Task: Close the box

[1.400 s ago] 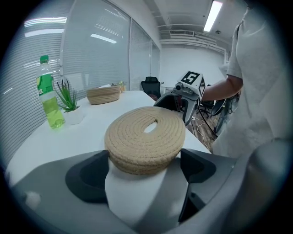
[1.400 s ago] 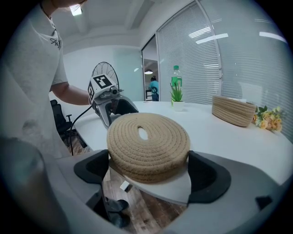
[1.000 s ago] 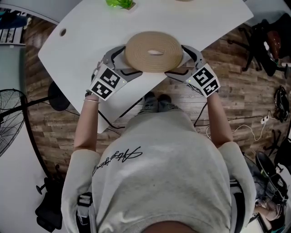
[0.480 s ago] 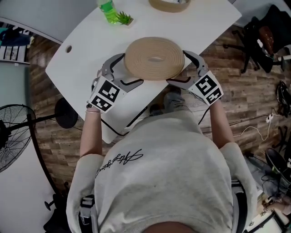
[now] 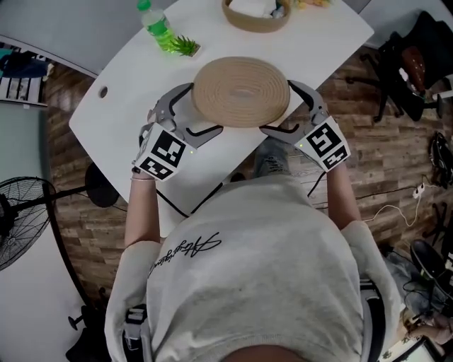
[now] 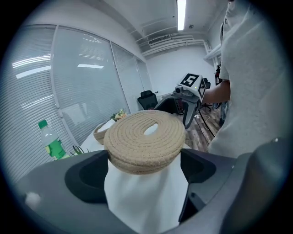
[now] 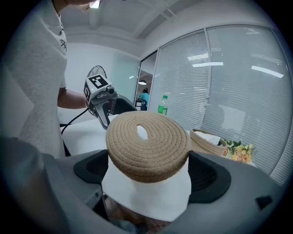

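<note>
A round woven rope lid (image 5: 241,92) with an oval slot in its middle hangs level above the white table (image 5: 120,92). My left gripper (image 5: 195,109) is shut on its left edge and my right gripper (image 5: 283,107) on its right edge. The left gripper view has the lid (image 6: 144,139) wedged between that gripper's (image 6: 145,160) jaws, and the right gripper view shows the lid (image 7: 147,144) likewise in the right gripper (image 7: 147,167). The box, an open woven basket (image 5: 256,15) with something white inside, stands at the table's far end, beyond the lid.
A green bottle (image 5: 157,27) and a small potted plant (image 5: 185,46) stand at the far left of the table. Flowers (image 7: 238,151) lie beside the basket (image 7: 208,141). A floor fan (image 5: 21,219) stands left, and office chairs (image 5: 417,42) right.
Both grippers have carried the lid up off the table and farther from the person, toward the basket, which has come into the head view.
</note>
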### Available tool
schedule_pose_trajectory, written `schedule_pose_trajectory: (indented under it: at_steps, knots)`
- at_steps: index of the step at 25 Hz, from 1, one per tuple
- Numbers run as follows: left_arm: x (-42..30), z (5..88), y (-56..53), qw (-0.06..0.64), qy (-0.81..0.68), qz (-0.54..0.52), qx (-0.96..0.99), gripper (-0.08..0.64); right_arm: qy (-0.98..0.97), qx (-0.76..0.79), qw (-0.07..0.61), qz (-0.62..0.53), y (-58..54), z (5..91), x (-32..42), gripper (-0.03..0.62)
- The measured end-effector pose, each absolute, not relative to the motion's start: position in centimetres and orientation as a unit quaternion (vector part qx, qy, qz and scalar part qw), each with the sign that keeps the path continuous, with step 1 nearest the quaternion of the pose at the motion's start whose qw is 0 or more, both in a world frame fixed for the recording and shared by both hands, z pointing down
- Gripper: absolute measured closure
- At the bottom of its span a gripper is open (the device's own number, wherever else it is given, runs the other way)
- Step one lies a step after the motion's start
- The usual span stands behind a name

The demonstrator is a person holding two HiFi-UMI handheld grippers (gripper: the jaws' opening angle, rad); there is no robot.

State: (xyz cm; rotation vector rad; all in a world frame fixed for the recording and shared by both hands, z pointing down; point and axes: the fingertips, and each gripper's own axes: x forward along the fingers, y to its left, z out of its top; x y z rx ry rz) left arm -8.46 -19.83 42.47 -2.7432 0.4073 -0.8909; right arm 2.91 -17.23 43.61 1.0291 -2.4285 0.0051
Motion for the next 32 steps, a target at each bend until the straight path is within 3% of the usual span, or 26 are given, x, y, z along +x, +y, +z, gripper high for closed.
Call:
schedule_pose_trajectory:
  at_steps: [32]
  knots:
    - [3.0,40.8,-37.9,0.087,0.185,-0.314,-0.927,0.071,-0.912,0.332,0.239,-0.011,-36.4,41.4,14.5,0.048]
